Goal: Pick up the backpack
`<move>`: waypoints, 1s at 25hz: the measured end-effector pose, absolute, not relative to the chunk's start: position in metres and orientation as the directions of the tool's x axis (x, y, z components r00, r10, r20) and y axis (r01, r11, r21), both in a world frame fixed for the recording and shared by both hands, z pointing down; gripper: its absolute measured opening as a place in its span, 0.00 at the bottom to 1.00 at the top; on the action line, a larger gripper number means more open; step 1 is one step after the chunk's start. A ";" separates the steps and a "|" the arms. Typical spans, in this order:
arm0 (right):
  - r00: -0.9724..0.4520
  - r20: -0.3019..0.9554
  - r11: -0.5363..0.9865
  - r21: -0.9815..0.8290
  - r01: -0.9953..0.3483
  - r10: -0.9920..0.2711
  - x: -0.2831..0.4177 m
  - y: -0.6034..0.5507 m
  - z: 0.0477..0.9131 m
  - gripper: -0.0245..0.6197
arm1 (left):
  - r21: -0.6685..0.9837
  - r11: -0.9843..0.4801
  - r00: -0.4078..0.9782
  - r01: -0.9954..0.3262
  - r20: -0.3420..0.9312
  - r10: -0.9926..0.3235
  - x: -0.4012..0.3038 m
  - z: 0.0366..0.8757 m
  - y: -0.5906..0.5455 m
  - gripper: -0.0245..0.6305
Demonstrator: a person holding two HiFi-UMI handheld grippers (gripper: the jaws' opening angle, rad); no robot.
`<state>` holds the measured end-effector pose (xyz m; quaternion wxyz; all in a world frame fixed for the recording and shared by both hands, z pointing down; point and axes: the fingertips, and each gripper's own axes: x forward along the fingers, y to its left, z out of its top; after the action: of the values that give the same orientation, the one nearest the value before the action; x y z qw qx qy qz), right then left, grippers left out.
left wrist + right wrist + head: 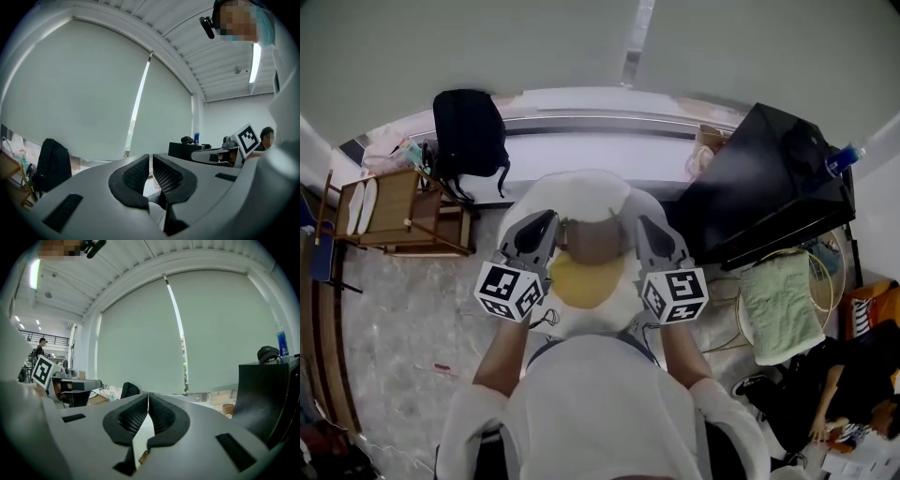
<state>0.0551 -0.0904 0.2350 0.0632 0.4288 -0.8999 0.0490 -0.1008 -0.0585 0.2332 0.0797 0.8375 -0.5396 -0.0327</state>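
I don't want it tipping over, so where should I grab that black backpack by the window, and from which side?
Probably its top, reached from above on the room side: the backpack stands upright, backed by the ledge, with a wooden rack close beside it. No carry handle shows.

Backpack point(469, 131) at left by window point(487, 42), rack point(398, 211) beside it

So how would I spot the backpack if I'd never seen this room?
Find the big pale window blind and the white ledge under it. At the ledge's left end, by the wooden rack, stands the backpack: soft, black, with dangling straps, unlike the boxy black case on the right.
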 end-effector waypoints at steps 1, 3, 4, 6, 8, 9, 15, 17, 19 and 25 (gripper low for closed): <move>-0.632 0.158 0.636 -0.035 -0.771 -0.758 0.059 -0.096 0.235 0.08 | 0.172 -0.393 0.404 -0.903 0.033 -0.914 -0.097 0.234 -0.062 0.11; -0.646 0.162 0.650 -0.037 -0.759 -0.746 0.068 -0.106 0.237 0.08 | 0.174 -0.373 0.384 -0.911 0.035 -0.923 -0.088 0.235 -0.067 0.11; -0.651 0.164 0.655 -0.037 -0.755 -0.741 0.072 -0.110 0.238 0.08 | 0.173 -0.366 0.377 -0.914 0.036 -0.926 -0.084 0.235 -0.069 0.11; -0.659 0.166 0.663 -0.038 -0.747 -0.733 0.076 -0.117 0.240 0.08 | 0.170 -0.355 0.367 -0.919 0.041 -0.929 -0.079 0.237 -0.072 0.11; -0.667 0.167 0.671 -0.037 -0.741 -0.726 0.077 -0.121 0.241 0.08 | 0.169 -0.347 0.360 -0.923 0.051 -0.932 -0.077 0.240 -0.073 0.11; -0.670 0.168 0.675 -0.036 -0.737 -0.723 0.077 -0.123 0.242 0.08 | 0.170 -0.342 0.356 -0.924 0.056 -0.933 -0.077 0.242 -0.074 0.11; -0.679 0.185 0.684 -0.043 -0.728 -0.711 0.077 -0.134 0.253 0.08 | 0.189 -0.323 0.343 -0.927 0.082 -0.936 -0.074 0.255 -0.081 0.11; -0.679 0.193 0.684 -0.048 -0.728 -0.708 0.074 -0.138 0.258 0.08 | 0.202 -0.318 0.341 -0.926 0.089 -0.936 -0.076 0.260 -0.085 0.11; -0.677 0.200 0.682 -0.053 -0.730 -0.709 0.072 -0.142 0.264 0.09 | 0.210 -0.315 0.341 -0.926 0.098 -0.935 -0.078 0.266 -0.090 0.11; -0.669 0.231 0.673 -0.073 -0.736 -0.706 0.067 -0.154 0.285 0.08 | 0.222 -0.299 0.331 -0.928 0.126 -0.935 -0.086 0.282 -0.102 0.11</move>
<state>0.0674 -0.1544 0.2846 0.0919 0.3962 -0.9101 0.0801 -0.0864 -0.1015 0.2823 0.1278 0.8057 -0.5782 -0.0136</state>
